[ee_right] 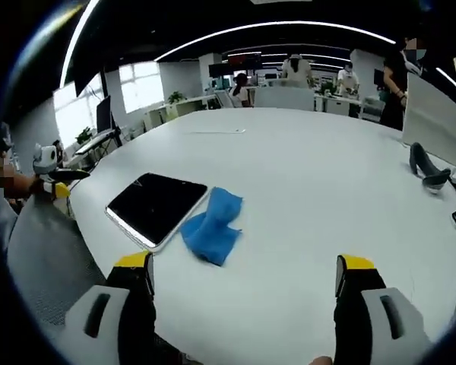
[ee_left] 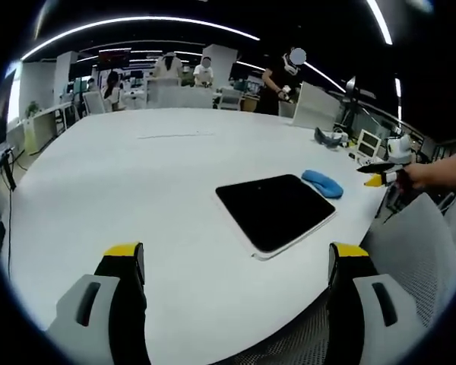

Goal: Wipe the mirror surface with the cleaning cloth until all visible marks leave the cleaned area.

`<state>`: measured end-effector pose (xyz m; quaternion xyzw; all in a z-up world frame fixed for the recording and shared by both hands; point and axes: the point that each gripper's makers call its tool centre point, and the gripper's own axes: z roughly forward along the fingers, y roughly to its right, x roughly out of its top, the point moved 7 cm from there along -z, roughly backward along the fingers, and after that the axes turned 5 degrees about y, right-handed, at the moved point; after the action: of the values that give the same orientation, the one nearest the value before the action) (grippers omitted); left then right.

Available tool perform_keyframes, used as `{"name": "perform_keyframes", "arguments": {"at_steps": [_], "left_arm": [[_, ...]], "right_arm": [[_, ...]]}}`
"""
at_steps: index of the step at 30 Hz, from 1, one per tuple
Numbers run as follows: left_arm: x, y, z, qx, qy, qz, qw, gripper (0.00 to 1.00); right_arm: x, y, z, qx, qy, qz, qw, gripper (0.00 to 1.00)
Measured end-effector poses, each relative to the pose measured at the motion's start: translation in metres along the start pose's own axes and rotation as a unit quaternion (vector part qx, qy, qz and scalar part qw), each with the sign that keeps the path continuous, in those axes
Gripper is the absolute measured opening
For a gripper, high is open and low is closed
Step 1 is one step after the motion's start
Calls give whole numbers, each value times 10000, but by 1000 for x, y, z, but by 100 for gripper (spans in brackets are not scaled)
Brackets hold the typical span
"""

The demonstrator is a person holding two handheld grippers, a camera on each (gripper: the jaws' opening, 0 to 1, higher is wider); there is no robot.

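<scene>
We see a wide white tabletop [ee_left: 137, 190] reaching far back toward an office where several people stand or sit at desks. A grey mesh chair back [ee_left: 414, 255] sits at the near edge of the tabletop in the left gripper view, and another mesh chair back [ee_right: 42, 262] shows at the lower left of the right gripper view.

On the tabletop lies the mirror [ee_left: 276, 211], a flat dark rectangle with rounded corners and a pale rim, set close to the near edge. We find it again in the right gripper view, left of centre. The blue cleaning cloth [ee_right: 213, 224] lies crumpled just beside the mirror; in the right gripper view its top corner seems to touch the mirror's rim, though we cannot tell whether it overlaps it. In the left gripper view the cloth lies just past the mirror's far corner.

Our left gripper [ee_left: 235, 262] hangs above the tabletop with its jaws spread wide and nothing between them. Our right gripper [ee_right: 243, 274] has its jaws wide apart too, holding nothing, with the cloth just ahead of its left jaw.

A dark curved object [ee_right: 428, 173] rests well apart, near the far right edge of the tabletop.
</scene>
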<state>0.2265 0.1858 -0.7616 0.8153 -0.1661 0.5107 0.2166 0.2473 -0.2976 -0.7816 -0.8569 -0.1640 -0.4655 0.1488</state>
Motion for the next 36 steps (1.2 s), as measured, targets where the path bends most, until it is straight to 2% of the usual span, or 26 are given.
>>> {"name": "perform_keyframes", "arguments": {"at_steps": [4, 7, 10, 16, 19, 20, 22, 23, 24, 27, 31, 34, 36], "left_arm": [[2, -4, 0, -109, -105, -16, 9999, 99], [3, -10, -3, -55, -67, -21, 10000, 99], [5, -5, -11, -81, 33, -98, 9999, 99], [10, -6, -16, -87, 165, -112, 9998, 99], [9, -12, -16, -32, 96, -134, 9999, 99], [10, -13, -16, -33, 103, -144, 9998, 99], [12, -15, -16, -47, 127, -136, 9998, 99], [13, -16, -16, -43, 142, -132, 9998, 99], [14, -17, -16, -36, 154, -123, 9998, 99], [17, -18, -16, -19, 164, -124, 9998, 99], [24, -10, -13, -168, 220, -17, 9996, 99], [27, -11, -9, -152, 248, -47, 9996, 99], [28, -12, -8, -112, 292, 0, 9995, 99]], "right_arm": [[-2, 0, -3, -33, -138, 57, 9999, 98], [4, 0, -3, -93, -9, 154, 9998, 98], [9, -2, -4, -88, 128, 192, 9997, 98], [13, -7, -4, -19, 177, 14, 9998, 98], [11, -9, -5, 0, 86, 41, 10000, 98], [8, -10, -6, -44, -84, 125, 9999, 98], [9, -14, -8, -4, 0, 177, 9998, 98], [9, -15, -8, -23, -26, 121, 9999, 98], [8, -15, -9, -87, -101, -138, 9998, 98], [10, -22, -10, -23, 23, 67, 10000, 98], [14, -15, -14, -110, 167, 192, 9996, 98], [16, -14, -16, -120, 252, 311, 9991, 98], [15, -12, -17, -148, 211, 237, 9994, 98]]}}
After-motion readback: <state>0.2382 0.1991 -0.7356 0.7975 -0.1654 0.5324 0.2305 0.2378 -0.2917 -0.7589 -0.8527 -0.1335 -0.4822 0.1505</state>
